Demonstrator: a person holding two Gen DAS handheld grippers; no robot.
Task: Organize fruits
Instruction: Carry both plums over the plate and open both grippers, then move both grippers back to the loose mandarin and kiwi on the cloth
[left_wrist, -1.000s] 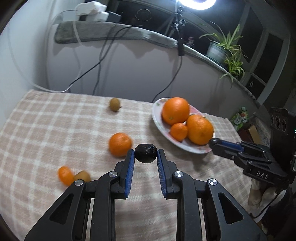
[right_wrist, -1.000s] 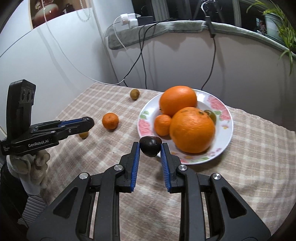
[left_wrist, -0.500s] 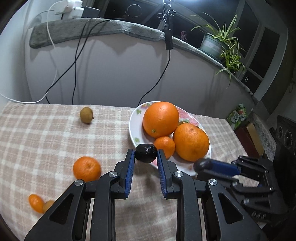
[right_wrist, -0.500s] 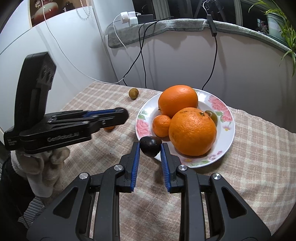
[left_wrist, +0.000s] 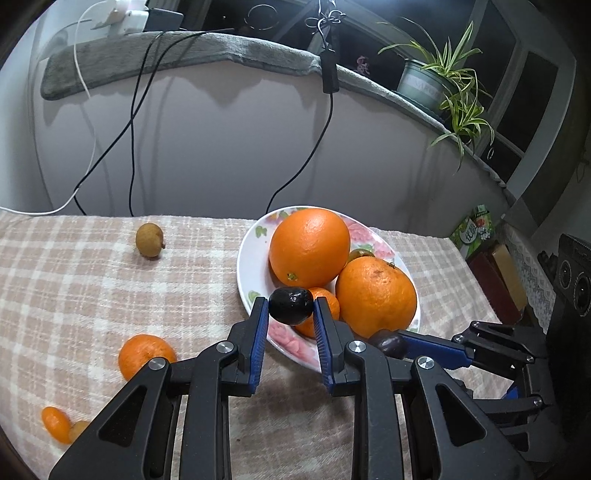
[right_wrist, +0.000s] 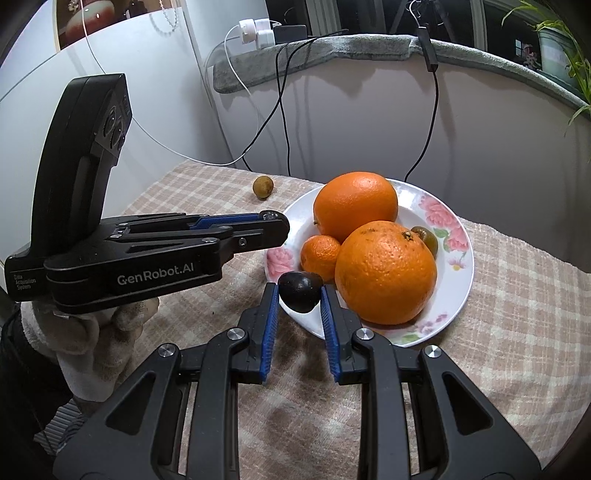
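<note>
Both grippers clamp a small dark fruit each: left gripper (left_wrist: 290, 312) grips its dark fruit (left_wrist: 291, 305) over the plate (left_wrist: 246, 275) near rim, long axis crosswise between the pads. Right gripper (right_wrist: 299, 295) likewise. Best lower into the gap beside the small orange (left_wrist: 325, 301), then release gently so nothing rolls. Loose fruit remains on the cloth beyond.

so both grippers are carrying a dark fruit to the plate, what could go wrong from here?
1. The plate is crowded by two big oranges; a dark fruit dropped at the near rim could roll off onto the cloth.
2. The left gripper and right gripper converge on the same near edge and could collide.
3. Releasing against the small mandarin might nudge it.
</note>
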